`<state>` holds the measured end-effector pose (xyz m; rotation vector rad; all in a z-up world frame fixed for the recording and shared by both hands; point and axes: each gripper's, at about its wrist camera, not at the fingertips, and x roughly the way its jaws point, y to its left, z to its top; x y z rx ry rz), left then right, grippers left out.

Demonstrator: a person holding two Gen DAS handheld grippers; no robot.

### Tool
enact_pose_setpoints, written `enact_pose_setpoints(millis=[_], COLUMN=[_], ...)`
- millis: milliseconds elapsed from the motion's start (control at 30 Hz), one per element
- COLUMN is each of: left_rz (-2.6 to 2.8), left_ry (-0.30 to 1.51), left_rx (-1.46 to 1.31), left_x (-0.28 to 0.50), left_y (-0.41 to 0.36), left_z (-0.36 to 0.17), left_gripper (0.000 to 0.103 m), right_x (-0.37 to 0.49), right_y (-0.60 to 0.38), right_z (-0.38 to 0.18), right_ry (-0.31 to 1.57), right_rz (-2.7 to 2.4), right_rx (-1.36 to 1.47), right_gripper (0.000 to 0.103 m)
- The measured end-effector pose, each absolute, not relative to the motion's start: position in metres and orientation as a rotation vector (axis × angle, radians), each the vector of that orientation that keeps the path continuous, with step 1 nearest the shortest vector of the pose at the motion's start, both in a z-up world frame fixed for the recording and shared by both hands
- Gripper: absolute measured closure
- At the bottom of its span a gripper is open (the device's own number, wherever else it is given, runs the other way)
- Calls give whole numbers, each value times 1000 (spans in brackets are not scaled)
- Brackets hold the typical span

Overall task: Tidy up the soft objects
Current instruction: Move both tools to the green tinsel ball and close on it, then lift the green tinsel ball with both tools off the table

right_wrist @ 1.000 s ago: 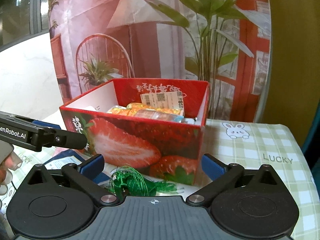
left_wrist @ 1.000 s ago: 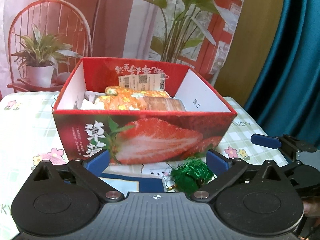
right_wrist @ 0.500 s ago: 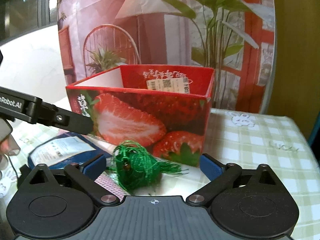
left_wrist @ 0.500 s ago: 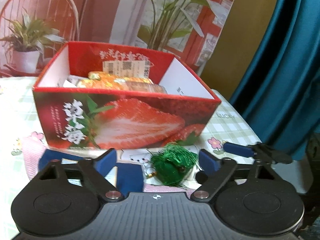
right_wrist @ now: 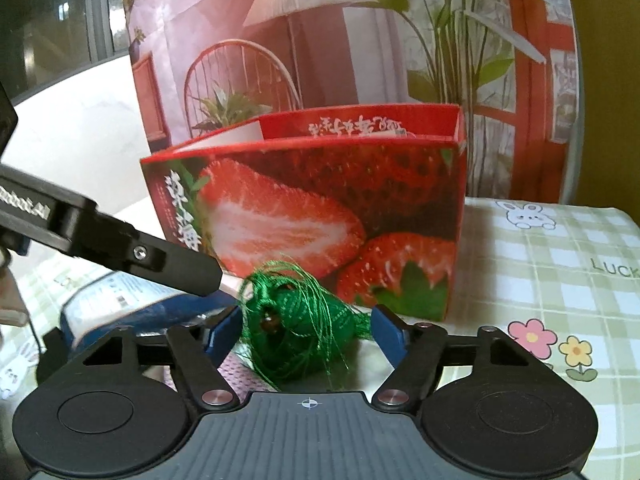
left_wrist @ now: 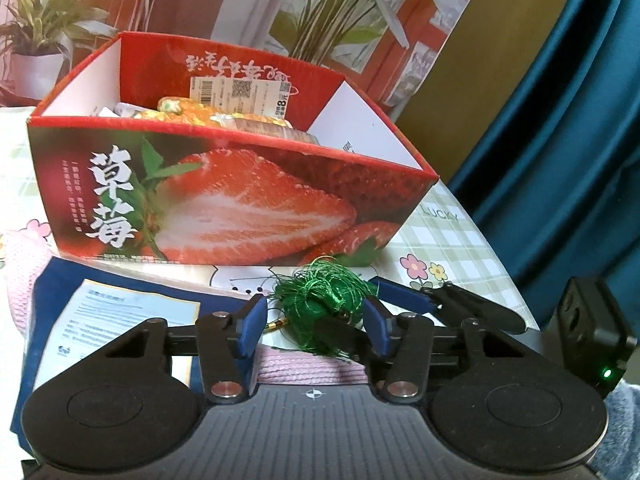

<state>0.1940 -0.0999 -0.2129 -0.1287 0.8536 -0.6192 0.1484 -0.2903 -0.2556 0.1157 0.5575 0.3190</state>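
A green thread tassel bundle [left_wrist: 324, 312] [right_wrist: 296, 320] lies on the table in front of the red strawberry box [left_wrist: 240, 208] [right_wrist: 320, 216]. My left gripper [left_wrist: 314, 326] straddles it with its jaws closing; the blue pads sit beside the threads without pressing them. My right gripper [right_wrist: 306, 330] straddles the same bundle from the other side, its jaws also closing and the pads just clear of it. In the right wrist view a black finger [right_wrist: 160, 260] of the left gripper reaches the bundle. Orange patterned soft items [left_wrist: 188, 114] lie inside the box.
A blue packet with a white label [left_wrist: 120, 312] [right_wrist: 132, 304] lies on a pink knitted cloth [left_wrist: 308, 368] left of the bundle. The checked tablecloth [right_wrist: 540, 280] runs on to the right. A printed backdrop stands behind the box, and a teal curtain [left_wrist: 560, 140] hangs to the right.
Both grippers have come down onto the green bundle, and their jaws have narrowed around it. The bundle now sits between both pairs of pads. The box has not moved.
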Motion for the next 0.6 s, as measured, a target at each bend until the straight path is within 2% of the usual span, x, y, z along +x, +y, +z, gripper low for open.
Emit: enact_pose_setpoints(millis=[100, 467, 600], left_rz=[-625, -612, -623], left_ry=[866, 918, 928], left_rx=[-133, -162, -161], left_x=[197, 215, 217], left_y=[-105, -118, -122], left_z=[-217, -236, -241], left_gripper=[48, 48, 48], right_x=[149, 148, 148], right_y=[-288, -288, -290], right_z=[-262, -266, -267], right_ry=[549, 547, 546], right_rz=[314, 330, 342], right_rx=[104, 111, 126], right_gripper=[41, 45, 49])
